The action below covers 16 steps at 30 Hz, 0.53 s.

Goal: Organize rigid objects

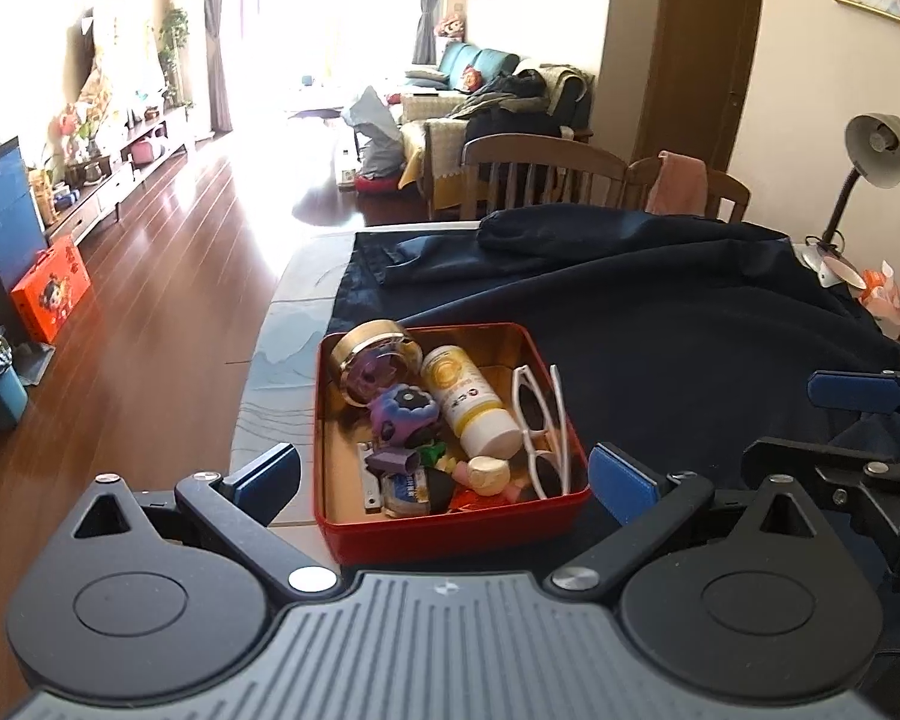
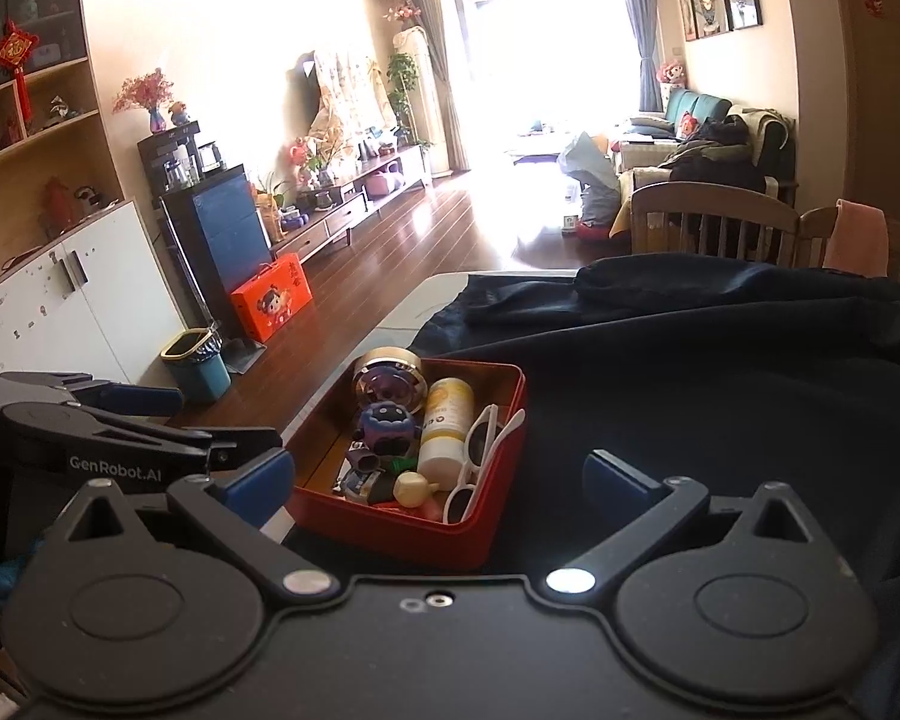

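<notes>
Both tongs [image 1: 444, 489] [image 2: 438, 489] wide (empty), angled downward

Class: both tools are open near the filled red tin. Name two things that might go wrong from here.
1. The red tin sits partly on the dark cloth, near the table edge; tugging the cloth may shift or tip it.
2. The white sunglasses lean on the tin's wall and might snag or spill when lifted.

In the red tin [image 1: 450, 531], the small pieces [image 1: 411, 480] under the purple figure [image 1: 405, 414] and yellow bottle [image 1: 471, 402] overlap too much to identify; the bottle's label is illegible, and the dark cloth [image 1: 660, 324] hides the tabletop's right side
</notes>
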### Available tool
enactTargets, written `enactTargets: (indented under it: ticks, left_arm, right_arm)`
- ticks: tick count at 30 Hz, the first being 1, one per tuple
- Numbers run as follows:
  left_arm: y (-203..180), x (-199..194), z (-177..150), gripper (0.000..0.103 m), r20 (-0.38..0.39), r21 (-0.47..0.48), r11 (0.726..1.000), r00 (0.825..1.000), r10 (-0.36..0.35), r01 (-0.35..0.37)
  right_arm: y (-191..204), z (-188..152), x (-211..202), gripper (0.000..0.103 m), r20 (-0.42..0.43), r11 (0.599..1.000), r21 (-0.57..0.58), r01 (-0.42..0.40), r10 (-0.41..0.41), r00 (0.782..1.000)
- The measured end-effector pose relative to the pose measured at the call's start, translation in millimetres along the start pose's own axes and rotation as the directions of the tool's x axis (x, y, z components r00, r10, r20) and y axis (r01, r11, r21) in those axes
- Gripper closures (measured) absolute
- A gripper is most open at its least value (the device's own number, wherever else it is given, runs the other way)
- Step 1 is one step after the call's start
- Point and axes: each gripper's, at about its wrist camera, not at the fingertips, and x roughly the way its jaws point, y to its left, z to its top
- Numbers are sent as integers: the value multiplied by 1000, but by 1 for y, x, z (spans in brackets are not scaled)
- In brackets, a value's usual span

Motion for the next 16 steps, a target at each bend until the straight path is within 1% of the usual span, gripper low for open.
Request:
enactTargets:
  ticks: [7, 12, 16]
  left_arm:
    - [-5, 1, 2, 0, -1, 1, 1000, 1000, -11, 11]
    - [-7, 3, 2, 0, -7, -7, 1000, 1000, -2, 2]
    - [-8, 5, 4, 0, -17, -14, 1000, 1000, -19, 19]
  right_arm:
    - [-6, -1, -3, 0, 11, 1000, 23, 16, -16, 1000]
    - [-10, -2, -5, 0, 13, 999, 37, 26, -27, 1000]
    - [-13, -1, -6, 0, 13, 998, 46, 33, -34, 999]
